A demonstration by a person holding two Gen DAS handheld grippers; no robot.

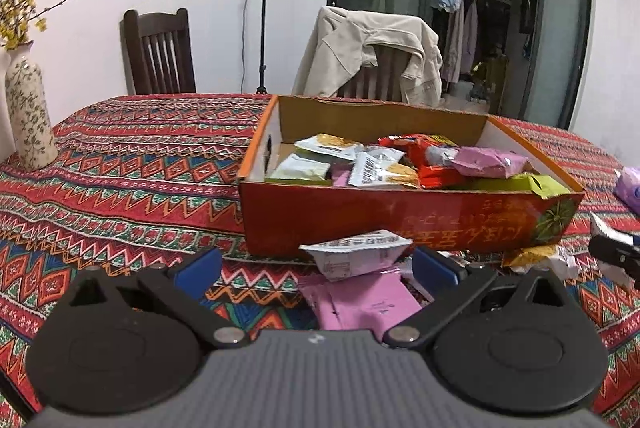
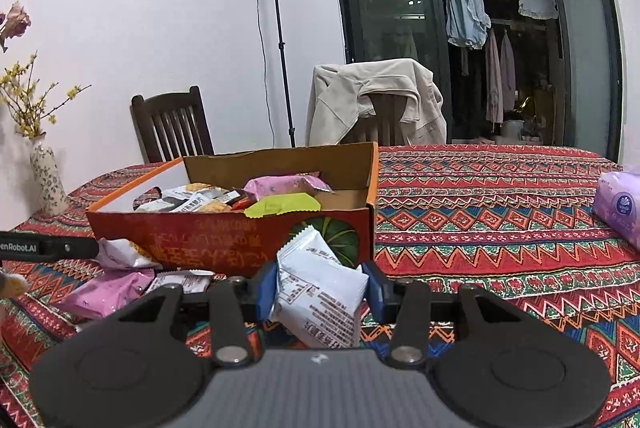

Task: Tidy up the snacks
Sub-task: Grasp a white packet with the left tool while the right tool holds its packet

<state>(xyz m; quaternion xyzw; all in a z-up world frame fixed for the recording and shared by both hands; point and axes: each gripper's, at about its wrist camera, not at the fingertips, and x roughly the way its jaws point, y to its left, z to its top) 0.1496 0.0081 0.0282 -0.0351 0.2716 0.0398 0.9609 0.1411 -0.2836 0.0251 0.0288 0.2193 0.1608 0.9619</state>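
Fingers of the right gripper (image 2: 320, 288) are pinching a white snack packet (image 2: 320, 296) between their blue pads, holding it just in front of the orange cardboard box (image 2: 224, 240) (the box is sitting at 11 o'clock in the right wrist view). Fingers of the left gripper (image 1: 316, 268) are standing wide apart and gripping nothing; a second white packet (image 1: 354, 252) and a pink packet (image 1: 360, 302) are lying on the desk (image 1: 120, 180) between them, against the box's near wall.

Progress appears to be about midway: the box is already holding a heap of assorted packets, while several are still lying loose on the patterned cloth outside it. The held packet is not yet in the box.

The left wrist view is looking down into the box and showing its contents plainly, with the right gripper's tip entering at 3 o'clock. The right wrist view alone is showing the grip, a purple tissue pack (image 2: 620, 208) at 3 o'clock, and the left gripper at 9 o'clock.
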